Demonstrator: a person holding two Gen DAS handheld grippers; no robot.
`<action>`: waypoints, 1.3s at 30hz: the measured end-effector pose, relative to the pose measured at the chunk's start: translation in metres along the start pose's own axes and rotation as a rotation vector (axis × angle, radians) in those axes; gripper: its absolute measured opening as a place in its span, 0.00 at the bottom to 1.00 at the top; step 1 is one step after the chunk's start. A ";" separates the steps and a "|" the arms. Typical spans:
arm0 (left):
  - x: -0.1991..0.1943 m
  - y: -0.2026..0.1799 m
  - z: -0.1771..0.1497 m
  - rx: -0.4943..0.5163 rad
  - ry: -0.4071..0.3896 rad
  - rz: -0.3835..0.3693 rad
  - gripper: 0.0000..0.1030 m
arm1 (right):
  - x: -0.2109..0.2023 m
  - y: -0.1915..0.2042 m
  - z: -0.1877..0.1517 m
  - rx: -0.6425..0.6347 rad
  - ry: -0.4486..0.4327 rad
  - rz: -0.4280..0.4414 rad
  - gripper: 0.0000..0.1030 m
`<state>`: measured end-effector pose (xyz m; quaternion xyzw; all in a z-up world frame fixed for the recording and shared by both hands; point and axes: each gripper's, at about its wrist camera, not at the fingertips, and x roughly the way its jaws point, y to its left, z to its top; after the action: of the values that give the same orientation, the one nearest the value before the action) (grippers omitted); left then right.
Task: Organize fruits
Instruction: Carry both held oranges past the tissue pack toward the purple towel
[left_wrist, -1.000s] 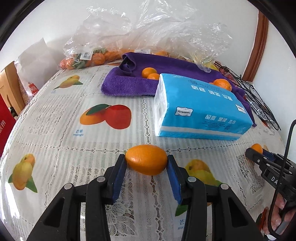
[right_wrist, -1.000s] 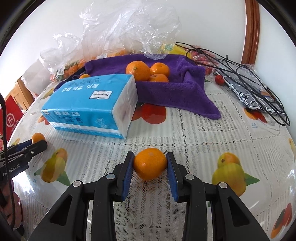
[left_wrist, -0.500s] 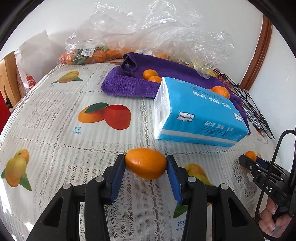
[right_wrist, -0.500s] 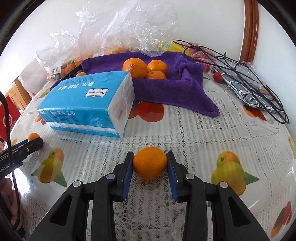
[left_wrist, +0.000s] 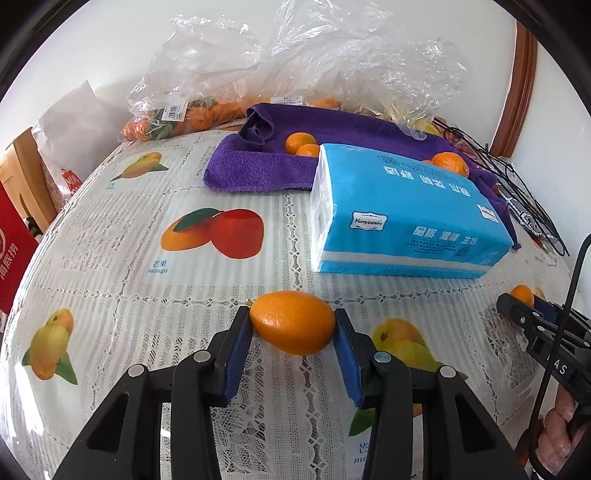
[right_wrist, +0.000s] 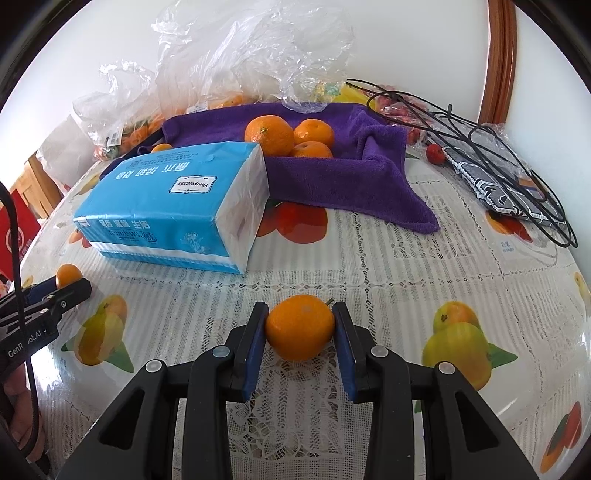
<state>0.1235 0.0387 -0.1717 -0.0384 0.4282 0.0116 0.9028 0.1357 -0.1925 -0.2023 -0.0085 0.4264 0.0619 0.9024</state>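
While each gripper holds one fruit above the desk, both loads face the purple towel at the far side.

Clamped across its long ends in the left gripper is an oval orange fruit; the right gripper pinches a round mandarin at its sides. Both look light, with smooth, soft rinds that a hard squeeze could bruise, so grips across the middle suit. Beyond lies a blue tissue pack, then the purple towel with three mandarins on it.
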 end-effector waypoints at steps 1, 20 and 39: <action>0.000 0.000 0.000 -0.003 -0.001 -0.004 0.40 | 0.000 0.000 0.000 0.000 0.000 -0.001 0.35; -0.022 0.013 0.019 -0.012 -0.015 -0.052 0.40 | -0.037 -0.001 0.013 0.010 -0.088 0.003 0.34; -0.025 0.011 0.063 -0.006 -0.038 -0.049 0.40 | -0.037 0.011 0.072 -0.043 -0.167 -0.002 0.34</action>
<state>0.1558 0.0544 -0.1136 -0.0513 0.4100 -0.0087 0.9106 0.1659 -0.1804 -0.1275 -0.0231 0.3480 0.0707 0.9345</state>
